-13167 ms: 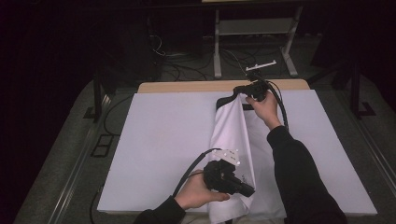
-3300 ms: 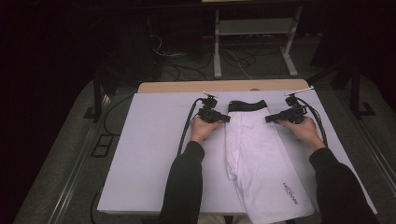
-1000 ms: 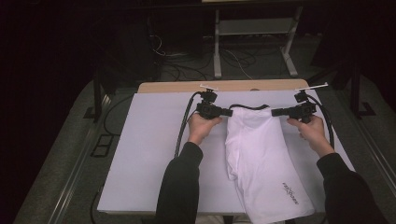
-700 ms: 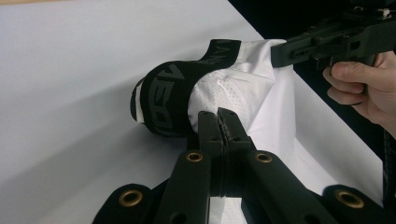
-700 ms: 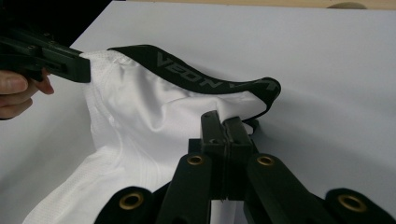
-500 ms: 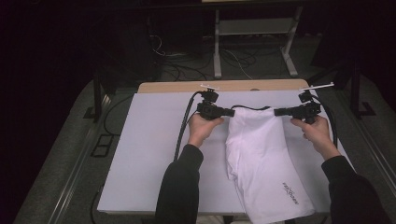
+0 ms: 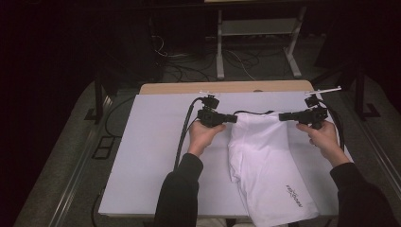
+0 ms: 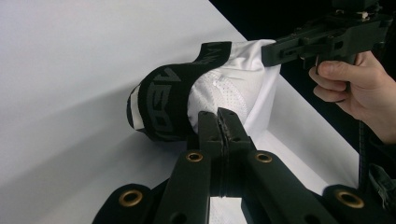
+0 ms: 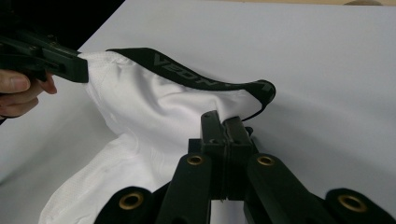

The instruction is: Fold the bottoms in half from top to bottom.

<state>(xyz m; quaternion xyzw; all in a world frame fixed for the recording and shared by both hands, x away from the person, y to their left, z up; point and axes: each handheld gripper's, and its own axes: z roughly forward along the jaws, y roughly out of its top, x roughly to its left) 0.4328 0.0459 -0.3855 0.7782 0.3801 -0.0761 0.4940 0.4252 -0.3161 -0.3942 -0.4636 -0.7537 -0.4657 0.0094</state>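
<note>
Grey capital letters are woven into the black waistband of the white shorts. In the left gripper view they are seen mirrored or upside down, and something like "ASO" can perhaps be made out. In the right gripper view the same lettering on the waistband is seen at an angle and is too skewed to be spelled out. A small dark logo is printed near the hem of one leg, but it is too small to be read.
</note>
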